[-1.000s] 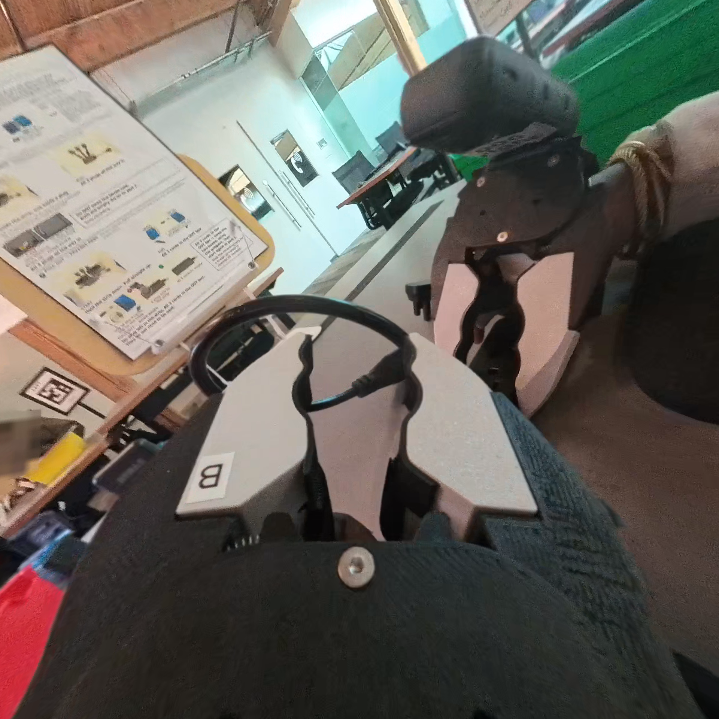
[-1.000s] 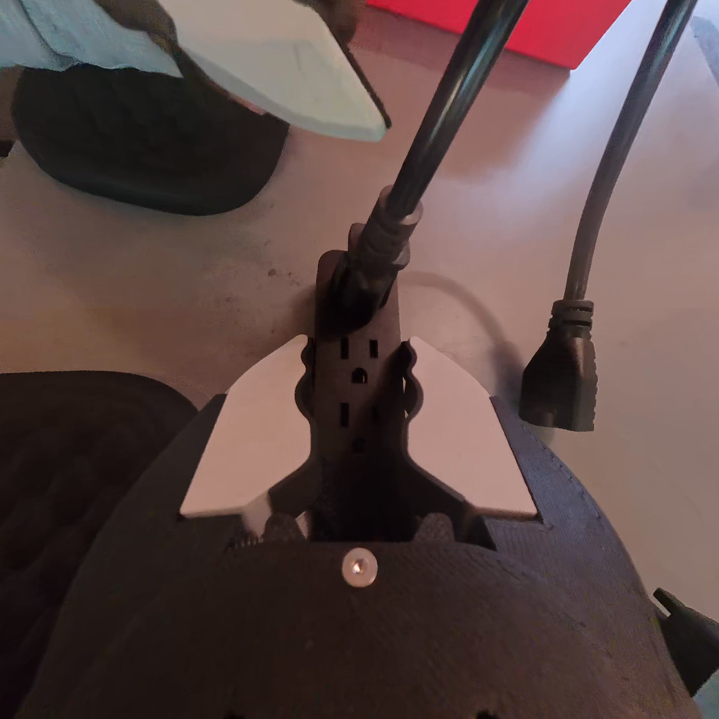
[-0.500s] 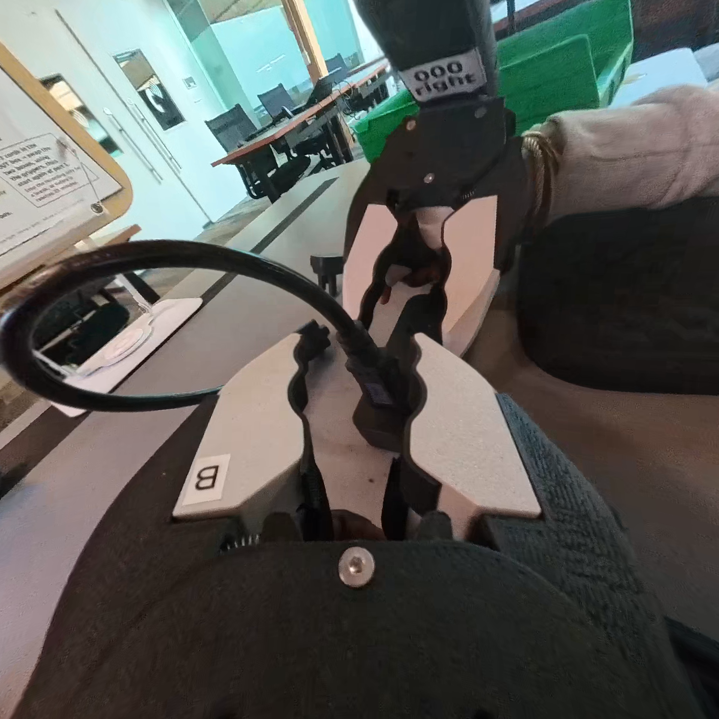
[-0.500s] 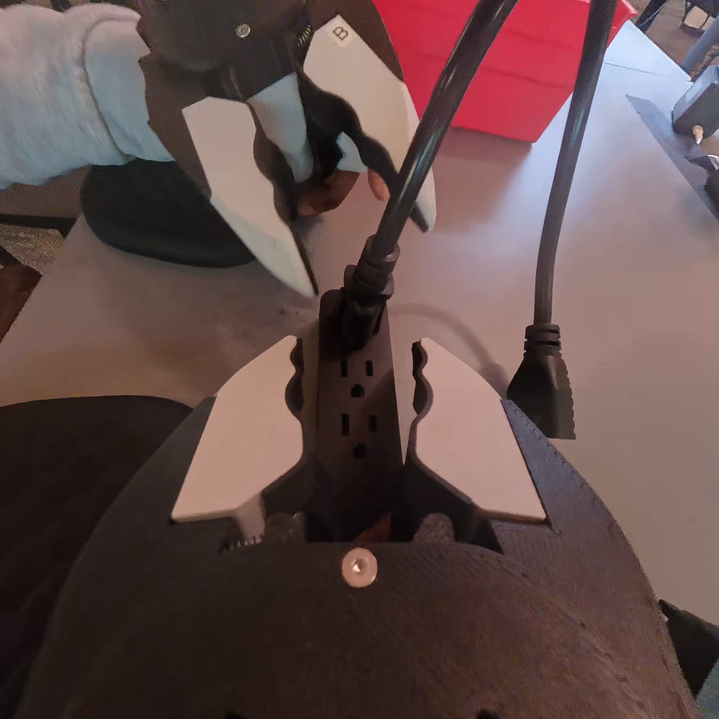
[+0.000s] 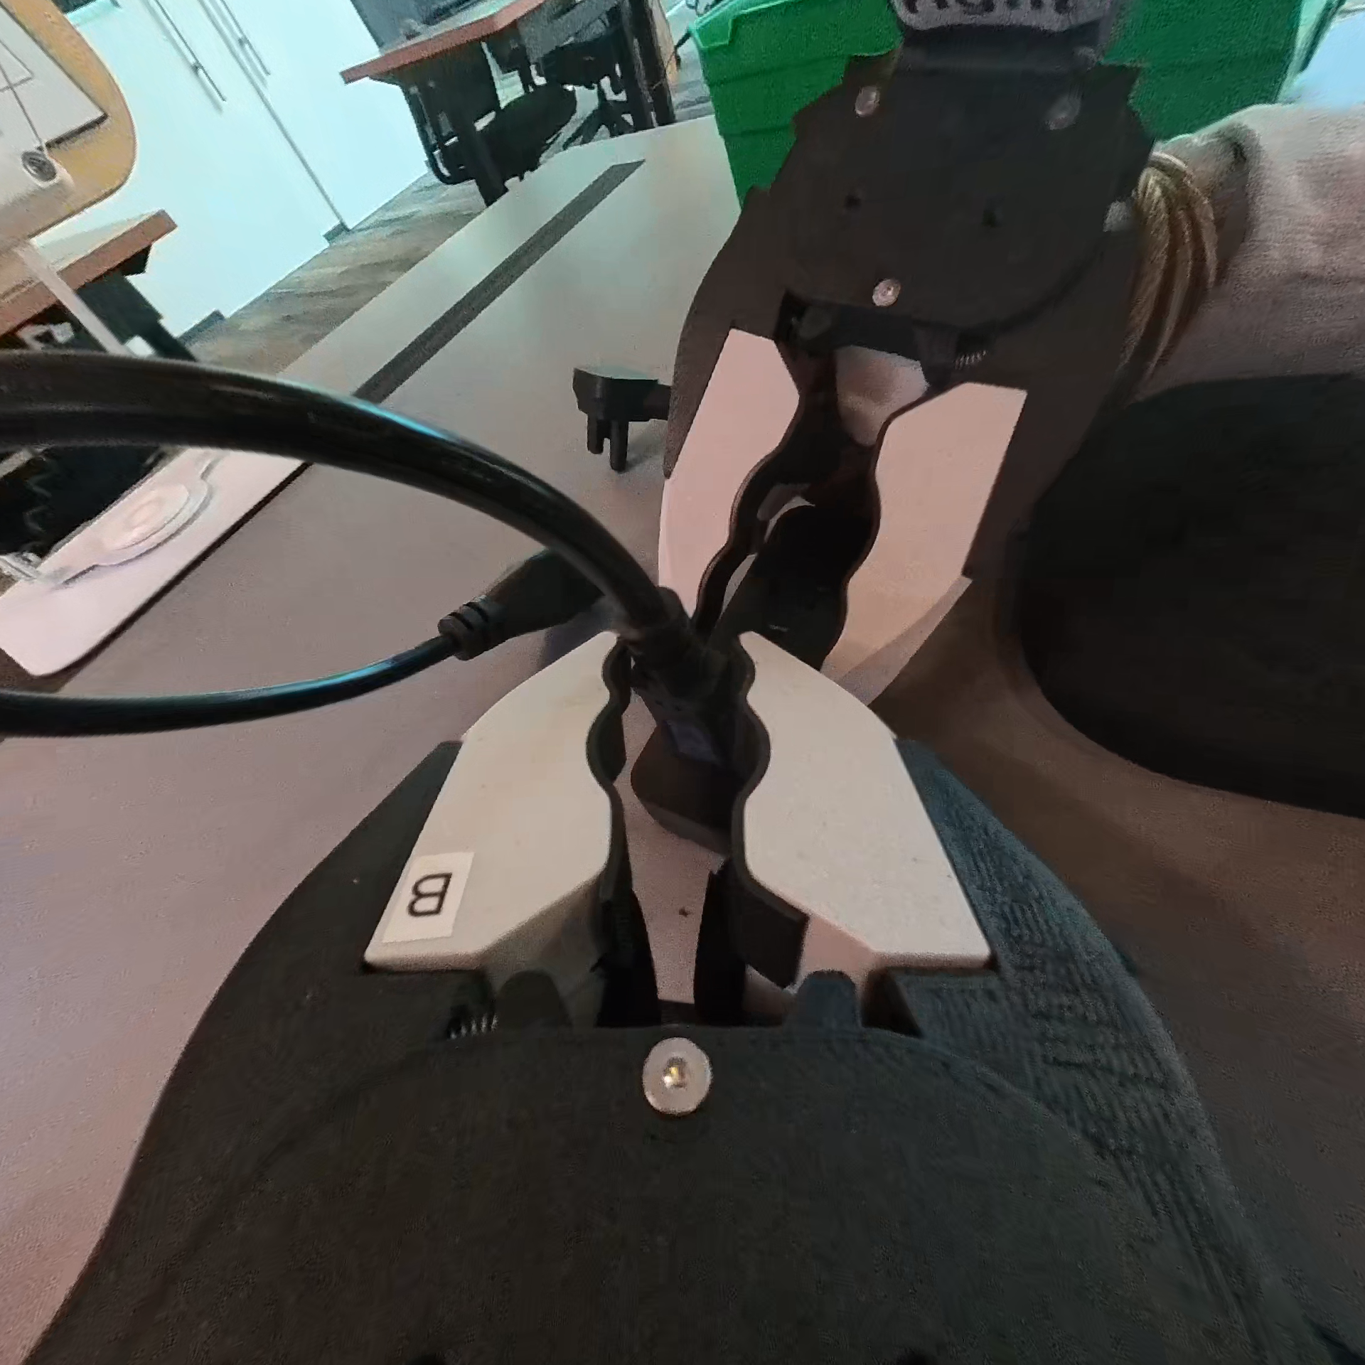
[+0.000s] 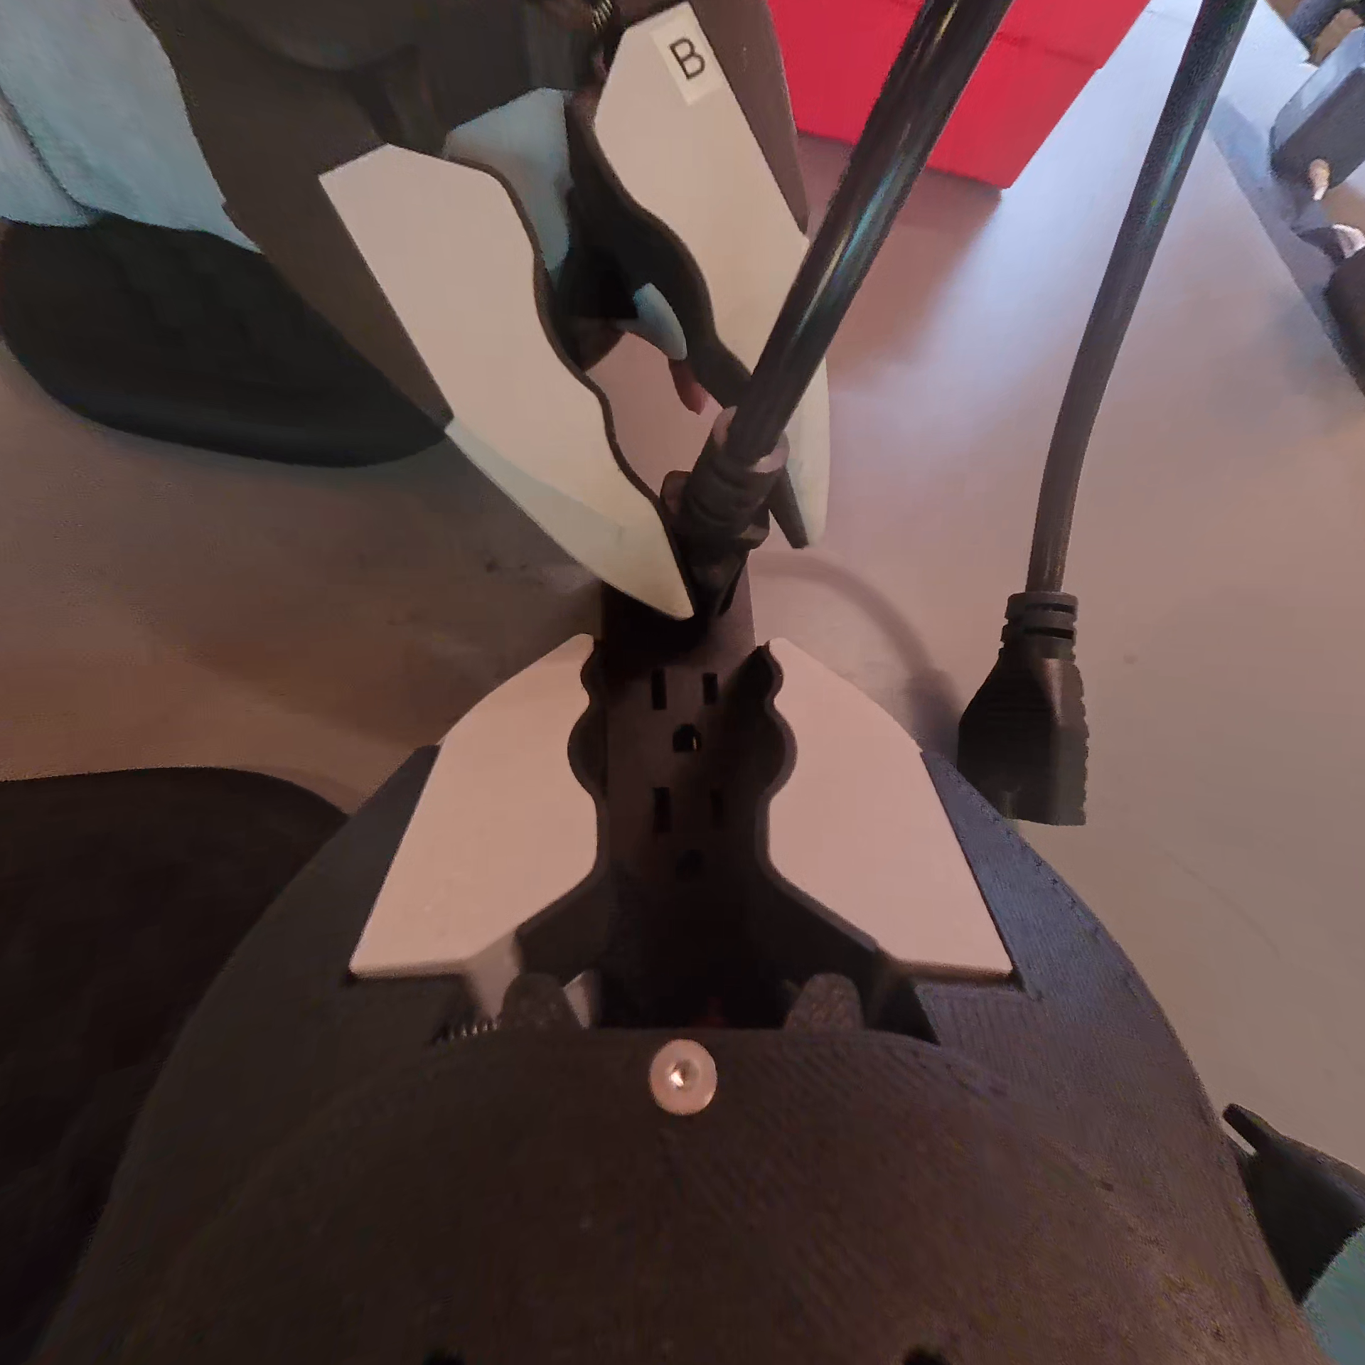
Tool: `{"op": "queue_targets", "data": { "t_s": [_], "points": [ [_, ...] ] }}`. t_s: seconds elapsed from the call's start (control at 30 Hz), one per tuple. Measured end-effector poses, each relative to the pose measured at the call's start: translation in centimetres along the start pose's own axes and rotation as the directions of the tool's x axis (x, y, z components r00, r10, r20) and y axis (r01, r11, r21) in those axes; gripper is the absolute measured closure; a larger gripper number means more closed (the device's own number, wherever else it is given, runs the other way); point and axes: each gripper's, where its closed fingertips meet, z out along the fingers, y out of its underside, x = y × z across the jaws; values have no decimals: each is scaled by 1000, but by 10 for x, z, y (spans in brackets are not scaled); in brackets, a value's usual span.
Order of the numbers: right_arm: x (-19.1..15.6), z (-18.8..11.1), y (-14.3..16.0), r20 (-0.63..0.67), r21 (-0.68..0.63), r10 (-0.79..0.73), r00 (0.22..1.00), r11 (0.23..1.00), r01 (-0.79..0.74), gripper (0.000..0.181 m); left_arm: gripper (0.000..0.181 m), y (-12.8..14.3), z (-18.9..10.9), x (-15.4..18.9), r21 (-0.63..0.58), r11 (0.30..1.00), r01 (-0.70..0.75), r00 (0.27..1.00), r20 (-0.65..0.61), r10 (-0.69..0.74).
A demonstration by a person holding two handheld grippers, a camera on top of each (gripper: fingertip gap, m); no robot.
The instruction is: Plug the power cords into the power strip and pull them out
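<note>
A black power strip (image 6: 683, 775) lies on the grey table, and my right gripper (image 6: 683, 646) is shut on its sides. A black plug (image 6: 720, 510) sits in the strip's far outlet, its thick cord (image 6: 871, 207) rising away. My left gripper (image 6: 739, 561) comes in from the far side with its fingers closed on that plug. In the left wrist view the plug (image 5: 683, 694) fills the gap of my left gripper (image 5: 679, 650), the cord (image 5: 369, 436) loops left, and the right gripper (image 5: 783, 635) faces me. A second cord's black connector (image 6: 1027, 739) lies loose beside the strip.
A red box (image 6: 960, 89) stands at the table's far side. A green bin (image 5: 775, 74) and a small black plug piece (image 5: 617, 399) lie behind the right gripper. Black round pads (image 6: 185, 332) (image 5: 1219, 591) rest near each hand. A white mat (image 5: 133, 532) lies at left.
My left gripper swung down from facing the room onto the plugged-in plug and closed around it. My right gripper loosened briefly, then closed on the strip again.
</note>
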Motion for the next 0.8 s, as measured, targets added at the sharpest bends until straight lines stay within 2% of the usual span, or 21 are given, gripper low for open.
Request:
{"op": "queue_targets", "data": {
  "t_s": [0.4, 0.6, 0.8],
  "points": [
    [-1, 3, 2, -36, -84, -80, 996, 994, 77, 140, 156, -1, -1, 0, -13, 998, -61, 997, 41, 61],
    [3, 3, 2, -39, -72, -62, 997, 996, 59, 141, 157, 1, -4, -8, -11, 999, 43, 998, 44, -42],
    [-1, 2, 3, -18, -98, -89, 996, 991, 87, 141, 156, -3, -2, 0, -13, 992, -126, 989, 70, 127]
  ]
}}
